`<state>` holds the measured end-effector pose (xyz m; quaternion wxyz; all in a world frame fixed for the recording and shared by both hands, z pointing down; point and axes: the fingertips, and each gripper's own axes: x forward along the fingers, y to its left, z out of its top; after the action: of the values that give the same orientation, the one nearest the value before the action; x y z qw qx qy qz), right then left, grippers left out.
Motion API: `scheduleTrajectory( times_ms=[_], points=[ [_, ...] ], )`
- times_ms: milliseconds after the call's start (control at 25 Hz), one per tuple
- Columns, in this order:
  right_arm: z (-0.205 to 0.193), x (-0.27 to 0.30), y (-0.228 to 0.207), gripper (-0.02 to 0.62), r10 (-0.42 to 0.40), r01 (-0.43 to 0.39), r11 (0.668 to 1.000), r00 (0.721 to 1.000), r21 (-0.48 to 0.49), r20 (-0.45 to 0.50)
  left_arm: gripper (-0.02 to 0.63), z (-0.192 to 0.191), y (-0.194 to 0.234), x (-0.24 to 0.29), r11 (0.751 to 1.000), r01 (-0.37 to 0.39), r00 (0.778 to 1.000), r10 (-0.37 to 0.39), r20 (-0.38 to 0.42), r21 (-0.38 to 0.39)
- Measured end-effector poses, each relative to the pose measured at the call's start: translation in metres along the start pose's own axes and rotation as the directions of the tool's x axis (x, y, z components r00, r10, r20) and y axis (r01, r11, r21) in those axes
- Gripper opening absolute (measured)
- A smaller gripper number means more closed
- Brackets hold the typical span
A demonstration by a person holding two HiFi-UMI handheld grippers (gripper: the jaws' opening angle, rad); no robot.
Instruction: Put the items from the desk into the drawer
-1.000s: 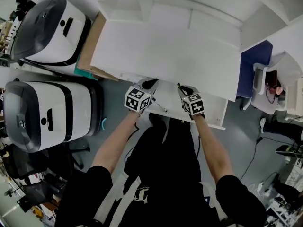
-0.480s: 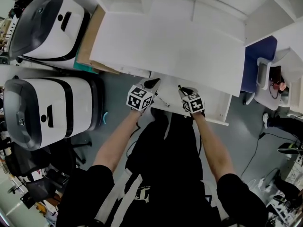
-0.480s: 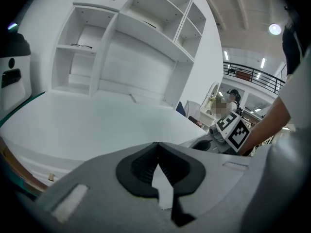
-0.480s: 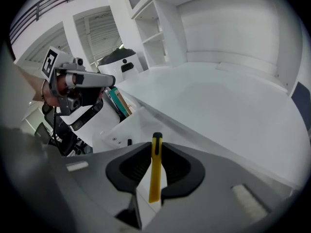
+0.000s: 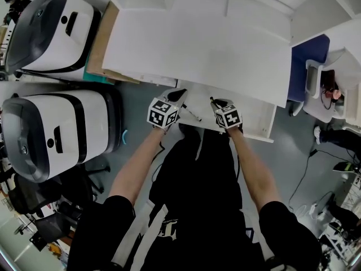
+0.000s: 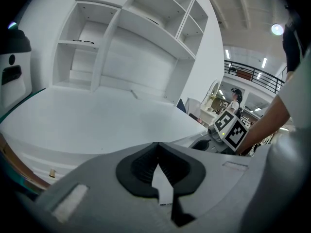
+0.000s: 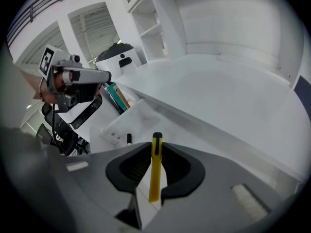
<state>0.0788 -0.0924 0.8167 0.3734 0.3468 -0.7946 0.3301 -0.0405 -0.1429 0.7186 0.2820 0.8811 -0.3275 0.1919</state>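
An open white drawer [image 5: 254, 120] juts out under the white desk [image 5: 214, 49], with a black-capped marker [image 5: 192, 115] lying in it. My right gripper [image 5: 216, 102] hovers over the drawer, shut on a slim yellow cutter [image 7: 155, 166] that stands upright between its pads. In the right gripper view the drawer [image 7: 141, 120] and the marker [image 7: 129, 139] lie below the jaws. Over the drawer's left end, my left gripper [image 5: 180, 95] is shut with nothing in it, its tips meeting [image 6: 158, 143]. The desk top is bare.
Two big white-and-black machines [image 5: 51, 131] [image 5: 51, 30] stand left of the desk, with a brown board [image 5: 98, 44] leaning between them and it. A blue panel [image 5: 307, 61] is at the right. White shelves [image 6: 126, 42] rise behind the desk, with glasses [image 6: 82, 41] on one.
Both grippers have sunk a little toward the open drawer. The right one keeps its hold on the yellow cutter and the left stays shut.
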Motion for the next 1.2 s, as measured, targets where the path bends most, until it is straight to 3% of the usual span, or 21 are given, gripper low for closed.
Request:
scheduleTrajectory(
  times_ms=[840,1200],
  points=[
    [0.003,0.004,0.003,0.086,-0.023,0.023,1.000,1.000,0.001,-0.005,0.000,-0.002,0.008,-0.011,1.000,-0.001,1.000,0.001,0.004,0.001],
    [0.029,-0.022,-0.001,0.080,-0.048,0.048,0.999,0.996,-0.002,0.077,0.000,0.018,0.006,-0.019,1.000,-0.006,0.999,0.006,0.042,0.016]
  ],
)
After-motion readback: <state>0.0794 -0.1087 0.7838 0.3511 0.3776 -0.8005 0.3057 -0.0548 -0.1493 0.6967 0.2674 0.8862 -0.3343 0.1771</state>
